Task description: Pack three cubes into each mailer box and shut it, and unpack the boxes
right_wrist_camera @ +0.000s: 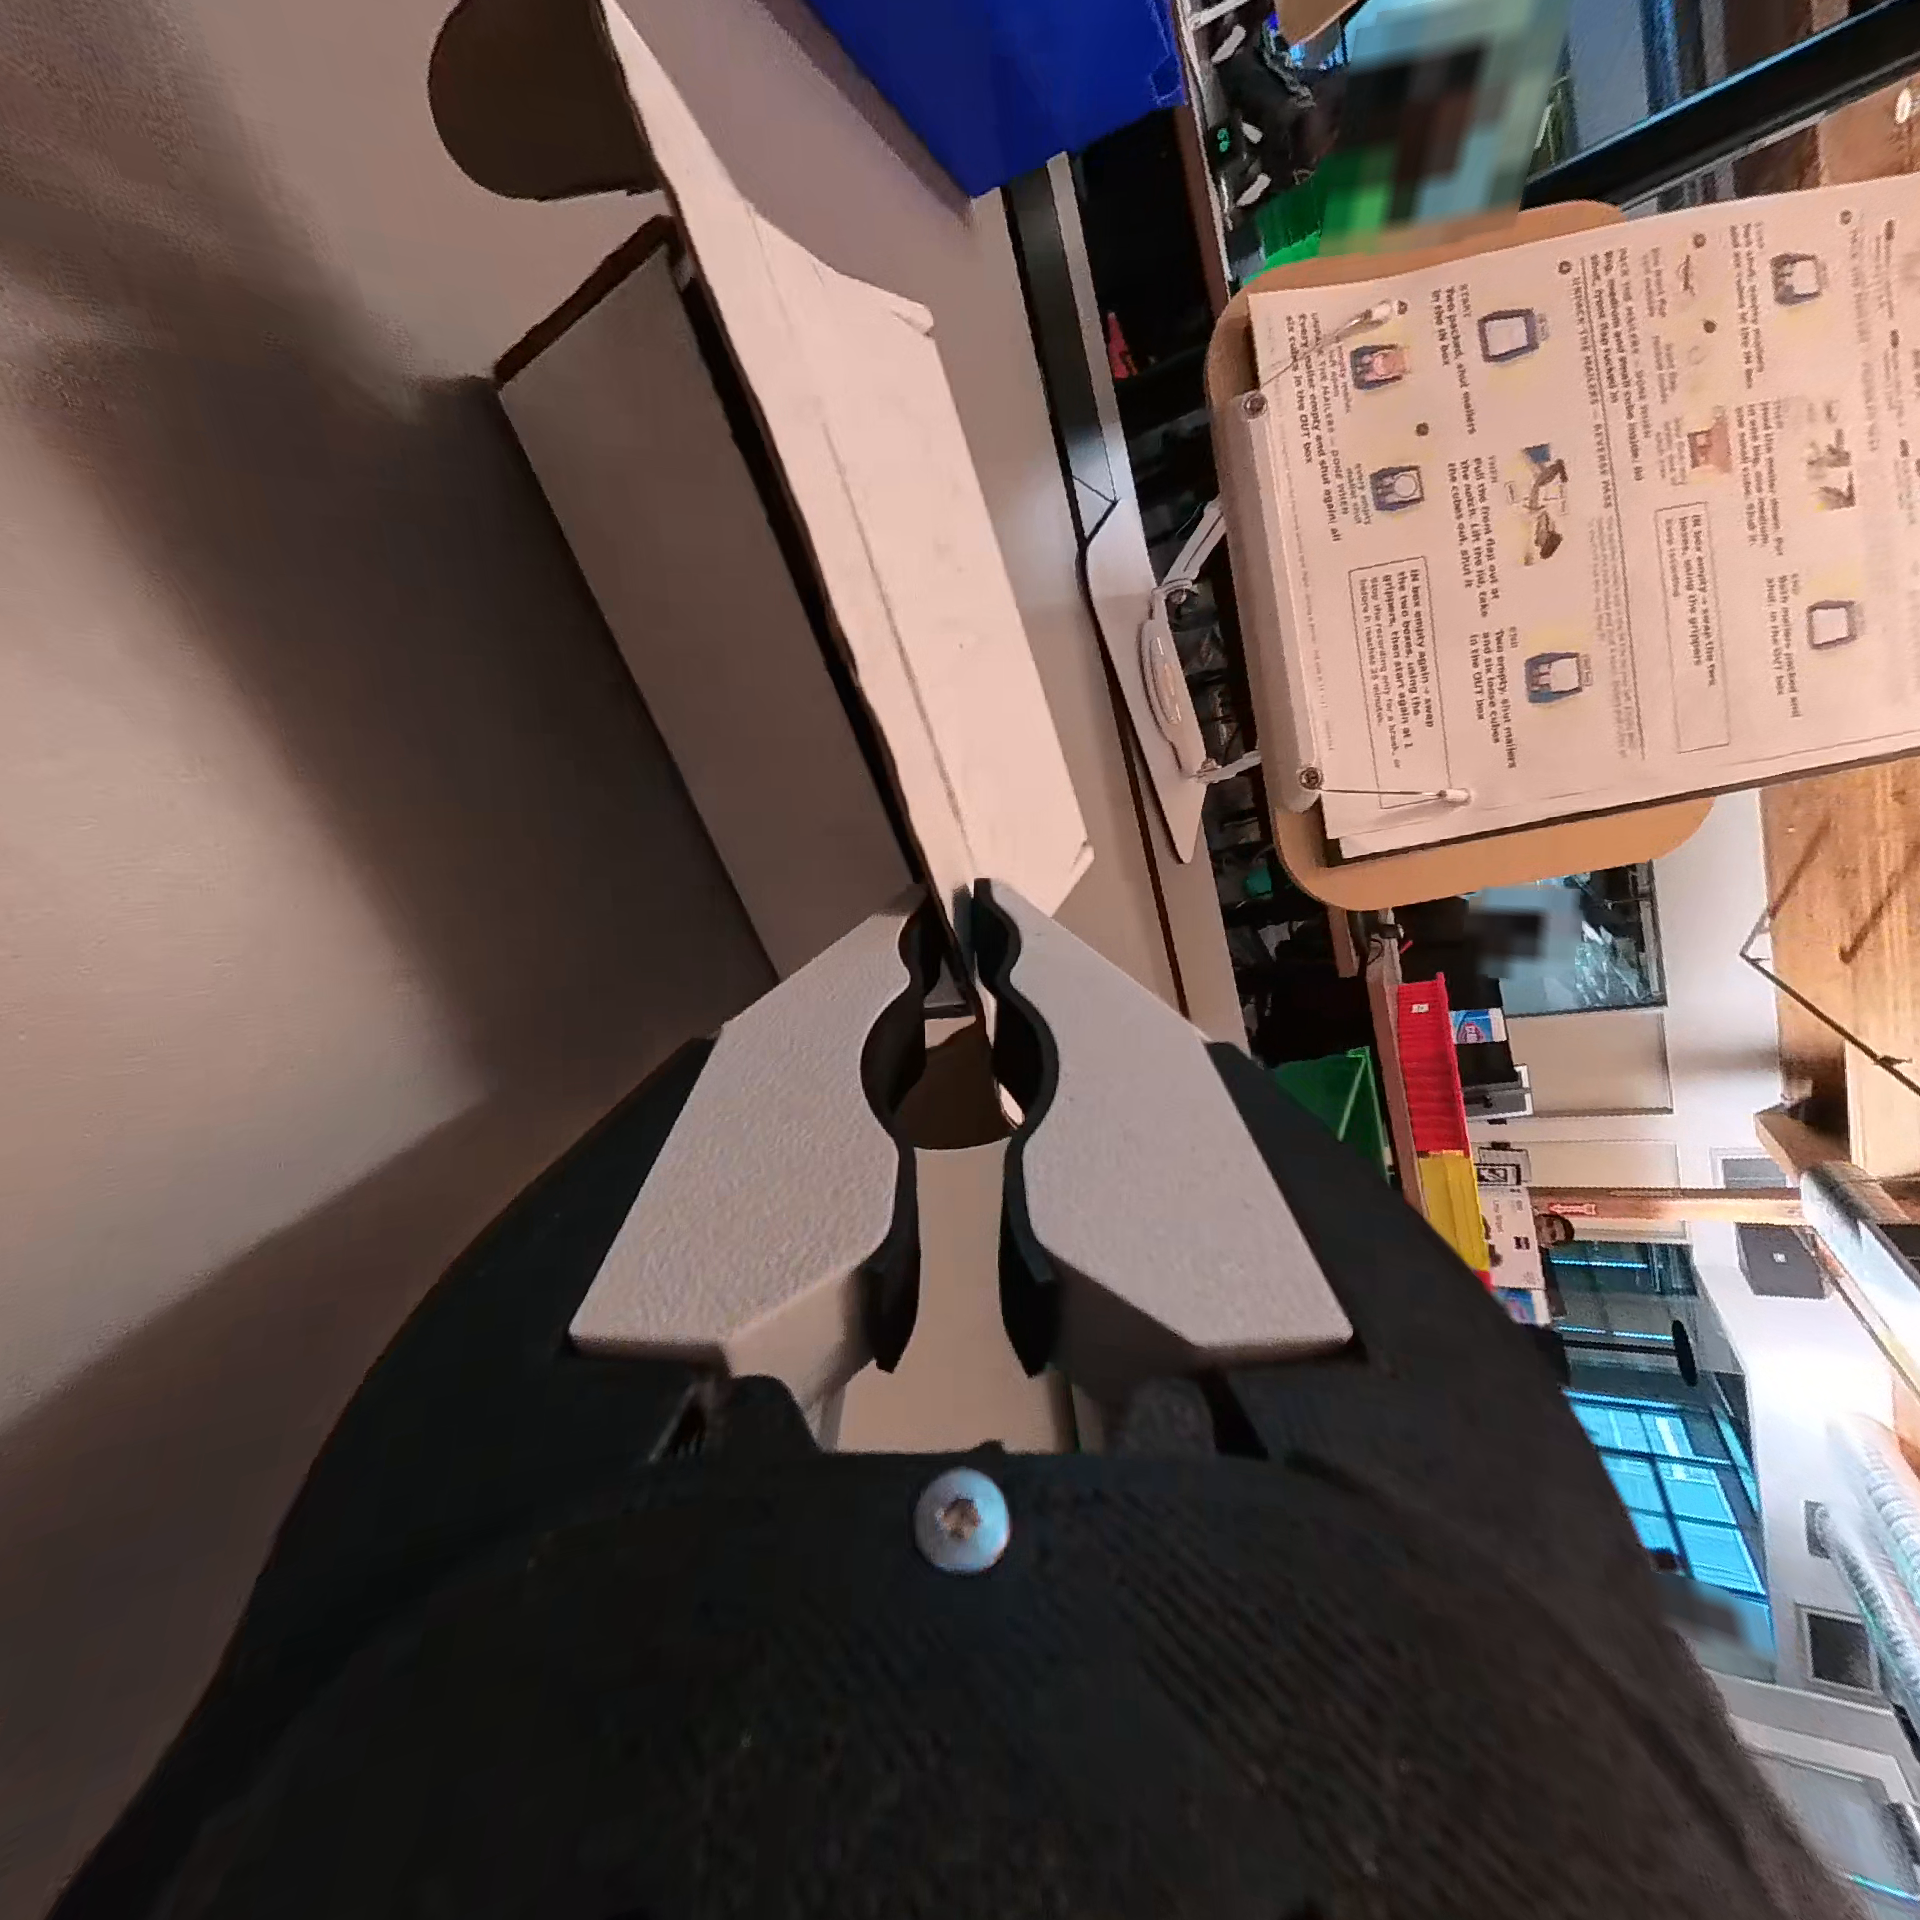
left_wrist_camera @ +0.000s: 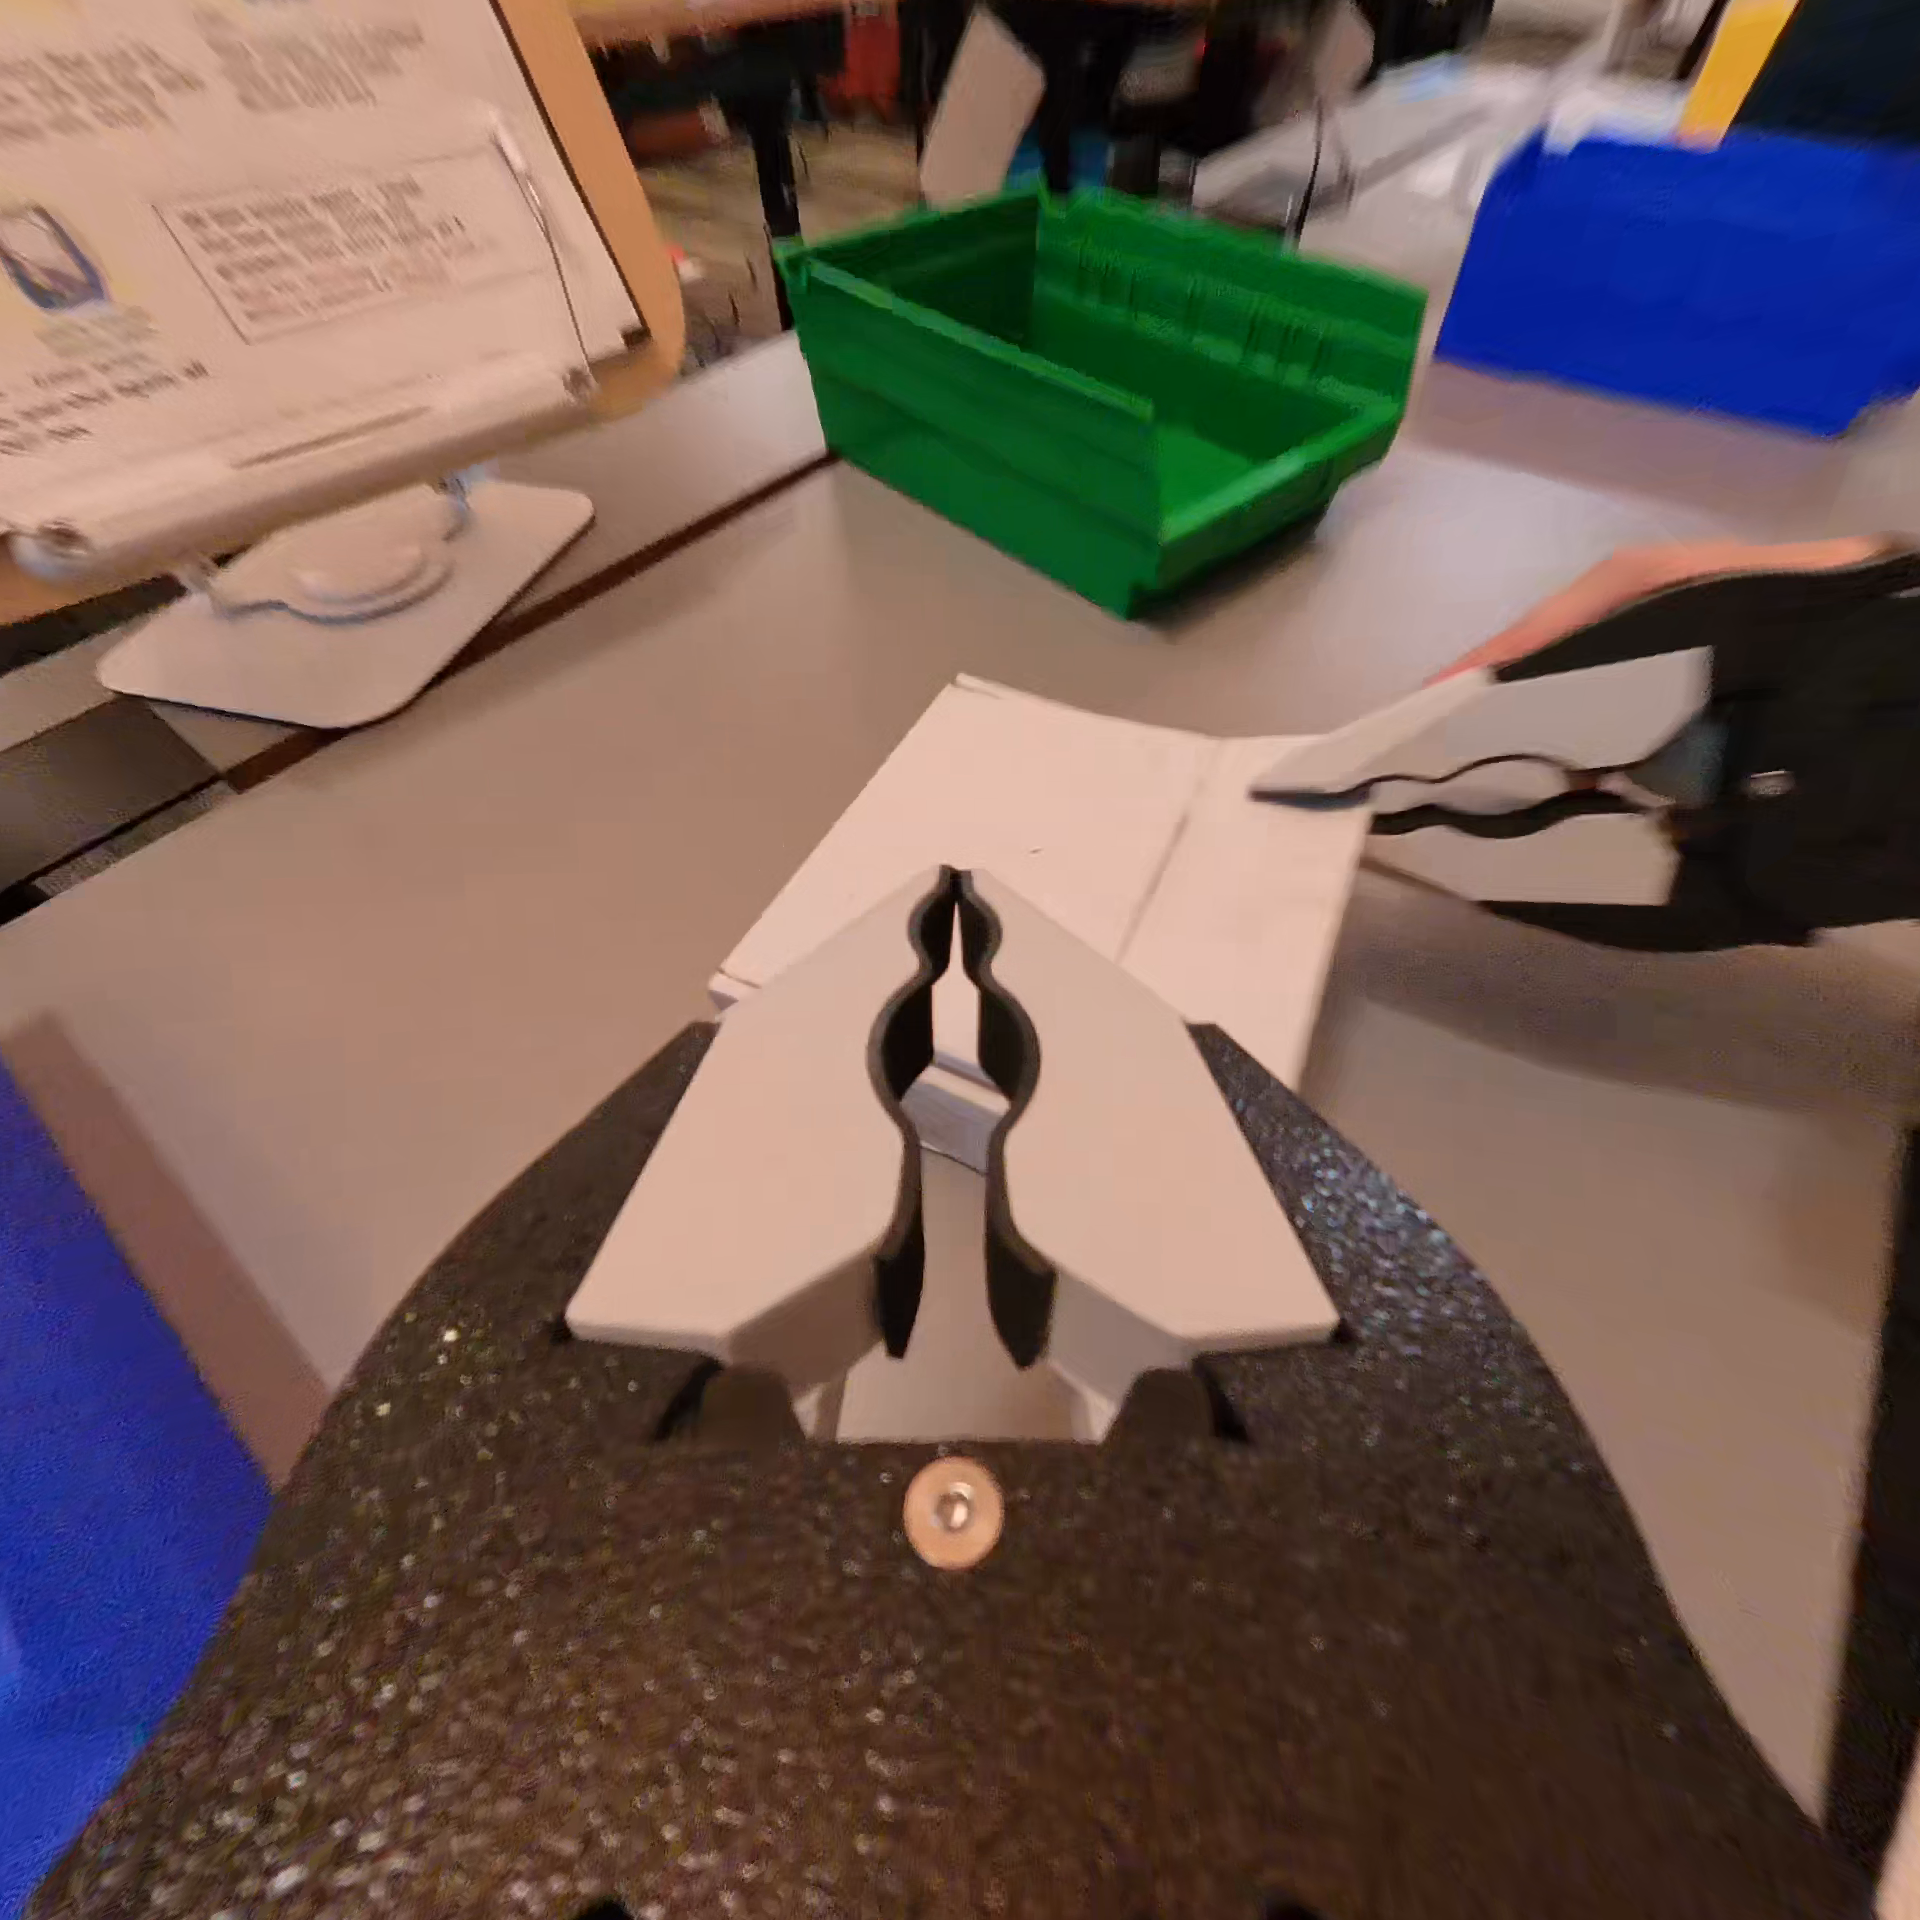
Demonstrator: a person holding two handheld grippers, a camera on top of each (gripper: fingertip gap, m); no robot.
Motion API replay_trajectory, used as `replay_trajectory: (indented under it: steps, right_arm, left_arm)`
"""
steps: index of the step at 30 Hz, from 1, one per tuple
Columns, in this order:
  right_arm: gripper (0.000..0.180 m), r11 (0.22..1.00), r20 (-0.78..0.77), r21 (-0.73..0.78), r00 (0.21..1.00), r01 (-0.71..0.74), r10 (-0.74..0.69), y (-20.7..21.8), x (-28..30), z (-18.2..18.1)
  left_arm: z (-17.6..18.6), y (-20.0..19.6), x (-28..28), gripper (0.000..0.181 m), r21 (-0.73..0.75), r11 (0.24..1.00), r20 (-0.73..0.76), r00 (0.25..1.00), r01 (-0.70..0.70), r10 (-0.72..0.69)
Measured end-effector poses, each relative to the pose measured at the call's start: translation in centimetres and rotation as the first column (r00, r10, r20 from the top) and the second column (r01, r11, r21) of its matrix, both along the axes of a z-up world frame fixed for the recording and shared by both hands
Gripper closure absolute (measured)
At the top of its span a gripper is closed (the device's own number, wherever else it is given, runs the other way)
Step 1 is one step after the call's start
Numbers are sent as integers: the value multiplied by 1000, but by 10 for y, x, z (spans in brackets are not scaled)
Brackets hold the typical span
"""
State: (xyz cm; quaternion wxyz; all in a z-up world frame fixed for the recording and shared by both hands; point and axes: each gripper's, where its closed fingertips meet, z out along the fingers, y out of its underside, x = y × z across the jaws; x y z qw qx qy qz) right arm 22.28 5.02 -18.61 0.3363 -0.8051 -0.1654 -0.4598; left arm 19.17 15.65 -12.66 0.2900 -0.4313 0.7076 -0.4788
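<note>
Just short of the green bin (left_wrist_camera: 1091,416), the white mailer box (left_wrist_camera: 1039,831) lies on the grey table (left_wrist_camera: 416,935), long axis running away toward that bin. Nearer, the left gripper (left_wrist_camera: 956,894) hovers over it, jaws together on nothing. From the bin's right, the right gripper (right_wrist_camera: 964,904) has pinched the lid's edge.

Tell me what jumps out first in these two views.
The white mailer box lies mid-table, with the right hand-held gripper pinching its lid edge and the left hand-held gripper shut just above its near end. Behind it sits an empty green bin; an instruction sheet on a stand stands far left.
</note>
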Motion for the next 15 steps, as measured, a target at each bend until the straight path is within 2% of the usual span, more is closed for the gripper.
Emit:
replay_trajectory:
  steps: [3,7,9,11,12,15]
  right_arm:
    - [175,1000,-19,1,1000,8,-8,2,-1,-7]
    - [169,1000,-16,23,1000,4,-4,0,-4,-14]
    - [158,999,1,45,1000,1,-1,-5,-5,-15]
    - [135,995,-11,93,999,39,-38,-14,-1,-15]
    - [129,991,-39,118,998,60,-55,-20,3,-15]
    - [127,981,-173,153,981,116,-89,-29,16,-23]
  left_arm:
    - [-35,1,37,181,91,994,-148,988,61,-47]
    - [-67,2,60,181,42,996,-245,968,73,-61]
    - [-75,0,63,181,-30,998,-247,967,62,-67]
    - [-75,-2,62,181,-168,985,-244,966,43,-84]
    - [-75,-2,62,181,-231,972,-244,965,40,-97]
    - [-74,-3,61,181,-371,927,-222,965,48,-139]
